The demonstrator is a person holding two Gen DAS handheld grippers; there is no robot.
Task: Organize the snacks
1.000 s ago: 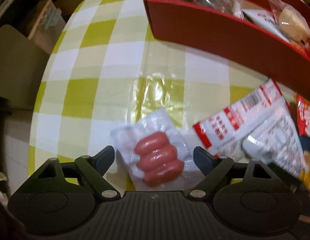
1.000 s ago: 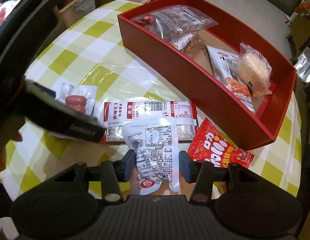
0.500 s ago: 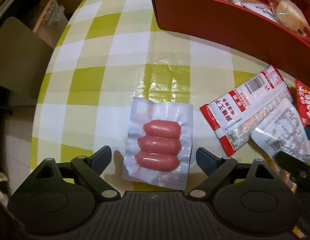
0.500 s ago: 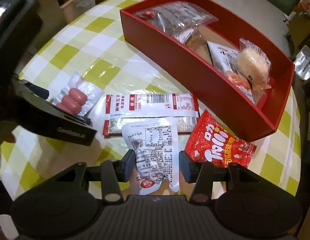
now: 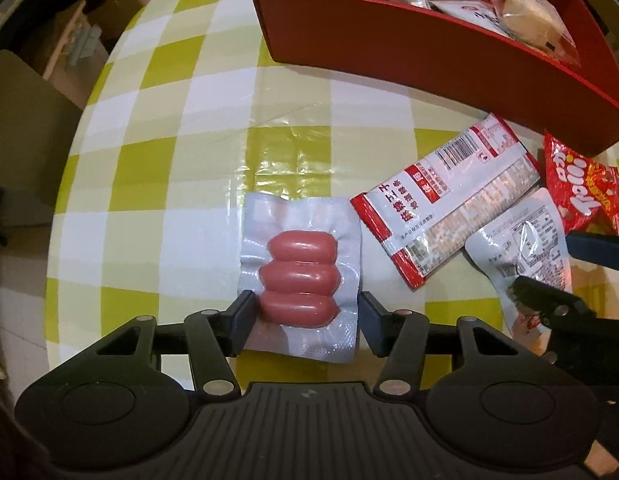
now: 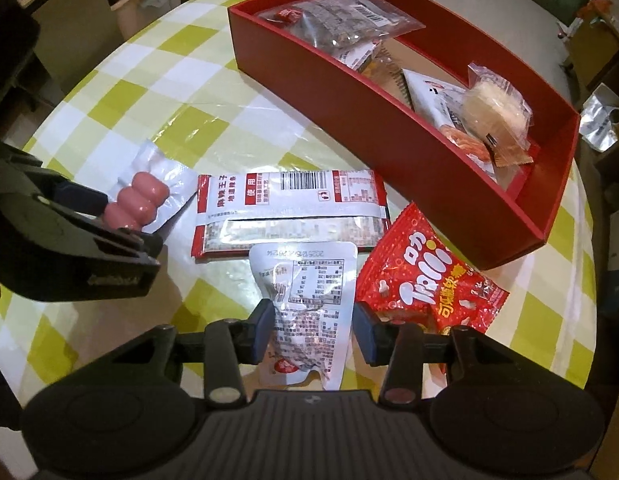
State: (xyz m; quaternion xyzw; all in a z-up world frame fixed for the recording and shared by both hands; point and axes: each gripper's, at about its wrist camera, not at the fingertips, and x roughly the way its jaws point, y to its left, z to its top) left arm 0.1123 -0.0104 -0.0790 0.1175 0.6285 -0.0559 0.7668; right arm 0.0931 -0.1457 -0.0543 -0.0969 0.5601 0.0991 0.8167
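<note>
My left gripper (image 5: 305, 316) has closed in around a clear pack of three pink sausages (image 5: 299, 276), its fingers touching the pack's edges; the pack also shows in the right wrist view (image 6: 143, 200), lifted at one end. My right gripper (image 6: 313, 332) is shut on a silver-white snack pouch (image 6: 305, 300), which shows in the left wrist view (image 5: 525, 248) too. A long red-and-white packet (image 6: 289, 212) and a red Trolli bag (image 6: 425, 280) lie on the checked tablecloth. The red box (image 6: 349, 92) holds several snack packs.
The round table (image 5: 181, 128) has a green-and-white checked cloth under clear plastic. Its edge curves off to the left, with cardboard boxes (image 5: 73, 44) and a chair beyond. The red box (image 5: 389, 48) stands at the far right side.
My left gripper's jaws have narrowed from wide open onto the sausage pack, which now sits between the fingers. My right gripper stays shut on the silver pouch.
</note>
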